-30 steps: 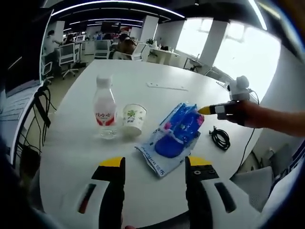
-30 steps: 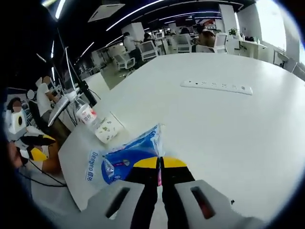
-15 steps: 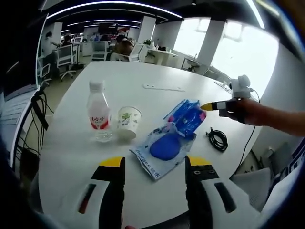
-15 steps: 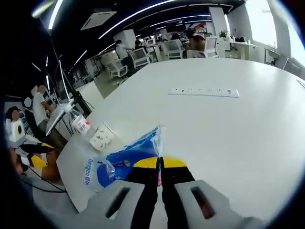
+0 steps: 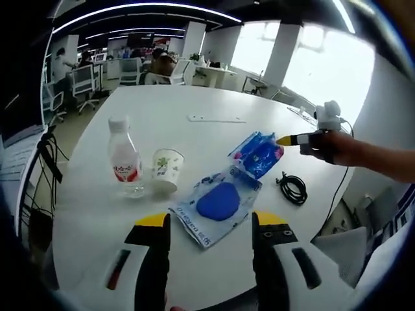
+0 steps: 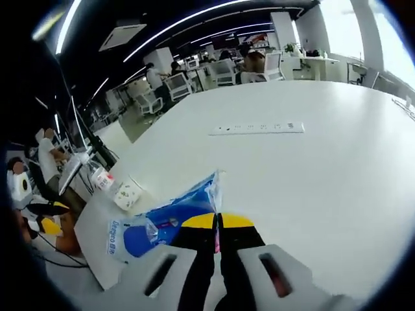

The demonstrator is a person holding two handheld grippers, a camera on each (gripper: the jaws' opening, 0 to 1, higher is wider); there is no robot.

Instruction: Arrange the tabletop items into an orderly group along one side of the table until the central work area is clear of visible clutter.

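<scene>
Jaws closed, right gripper [image 6: 217, 223] pinches blue packet [image 6: 162, 217], apparently lifting one end.

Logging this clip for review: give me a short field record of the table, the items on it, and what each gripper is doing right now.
surface: white table
right gripper: shut on blue plastic package, pinching one end
left gripper: open, holding nothing, facing the package
water bottle: upright, beside paper cup
paper cup: upright, between bottle and package
black cable: coiled near the table edge, apart from the package
power strip: lying flat farther out on the table
task state: items not yet grouped along one side
</scene>
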